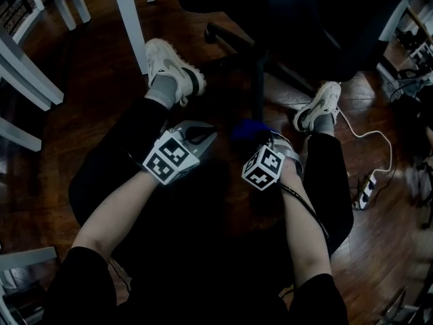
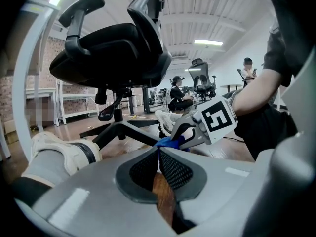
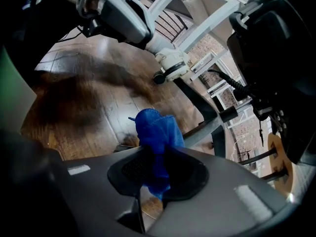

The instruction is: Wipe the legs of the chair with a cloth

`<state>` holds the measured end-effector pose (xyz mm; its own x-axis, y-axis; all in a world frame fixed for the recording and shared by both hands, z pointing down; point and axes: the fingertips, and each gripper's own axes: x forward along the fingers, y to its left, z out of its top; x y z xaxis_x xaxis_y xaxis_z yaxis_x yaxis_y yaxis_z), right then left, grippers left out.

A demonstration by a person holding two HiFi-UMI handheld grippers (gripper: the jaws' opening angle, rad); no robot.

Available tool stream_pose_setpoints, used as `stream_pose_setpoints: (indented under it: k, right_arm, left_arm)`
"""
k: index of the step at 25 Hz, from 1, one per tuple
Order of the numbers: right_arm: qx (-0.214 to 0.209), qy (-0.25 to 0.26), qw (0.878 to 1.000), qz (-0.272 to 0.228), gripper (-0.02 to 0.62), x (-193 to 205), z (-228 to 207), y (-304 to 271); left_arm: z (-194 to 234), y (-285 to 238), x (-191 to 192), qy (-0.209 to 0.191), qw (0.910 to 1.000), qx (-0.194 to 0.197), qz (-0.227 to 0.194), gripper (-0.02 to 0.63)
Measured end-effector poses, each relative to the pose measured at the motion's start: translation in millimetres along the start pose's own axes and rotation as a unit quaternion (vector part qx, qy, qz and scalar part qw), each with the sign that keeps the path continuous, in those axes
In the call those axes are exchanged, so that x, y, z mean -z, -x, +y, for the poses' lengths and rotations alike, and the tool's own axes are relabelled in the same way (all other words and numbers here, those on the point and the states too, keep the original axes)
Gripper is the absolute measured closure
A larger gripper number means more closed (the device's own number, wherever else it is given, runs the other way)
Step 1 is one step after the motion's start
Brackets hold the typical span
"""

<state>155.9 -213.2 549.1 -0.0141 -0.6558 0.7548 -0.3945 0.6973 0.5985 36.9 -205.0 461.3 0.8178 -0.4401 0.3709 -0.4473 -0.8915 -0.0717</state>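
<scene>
A black office chair [image 2: 113, 53] stands just ahead of me on the wooden floor, its star base legs [image 2: 133, 130] spreading low. In the head view one leg [image 1: 230, 36] and the centre post [image 1: 258, 87] show between my feet. My right gripper [image 3: 155, 169] is shut on a bunched blue cloth [image 3: 158, 137], which sits close beside a chair leg [image 3: 197, 105] that ends in a caster [image 3: 159, 77]; I cannot tell whether they touch. The cloth [image 1: 249, 130] shows blue in the head view. My left gripper [image 2: 159, 157] is shut and empty, to the left of the right gripper [image 2: 217, 120].
I sit on the floor with white shoes [image 1: 172, 66] [image 1: 321, 103] on either side of the chair base. White table legs [image 1: 128, 19] stand at the left and back. A power strip with a white cable [image 1: 365, 188] lies at the right. People sit far behind.
</scene>
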Motion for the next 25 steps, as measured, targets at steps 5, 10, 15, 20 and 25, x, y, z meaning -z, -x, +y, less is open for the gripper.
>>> stream_pose_setpoints:
  k: [5,10,15,20,25]
  right_arm:
    - [-0.004,-0.004,1.000,-0.002,0.511,-1,10,5]
    - [-0.010,-0.011,1.000,-0.005,0.511,-2,18,8]
    - [-0.031,-0.009,0.999,-0.001,0.509,3,29,16]
    - [-0.045,0.001,0.999,-0.012,0.509,-2,41,21]
    - [-0.049,-0.021,0.997,-0.052,0.509,-24,31,47]
  left_arm:
    - [0,5,-7,0.013,0.9997,-0.003,-0.018,0.601]
    - [5,6,-2,0.015,0.9997,-0.012,-0.013,0.601]
    - [4,9,-8,0.028,0.9993,-0.007,-0.024,0.601]
    - [3,9,-6,0.024,0.9995,-0.002,-0.020,0.601]
    - [8,12,-11,0.028,0.9991,-0.010,-0.031,0.601]
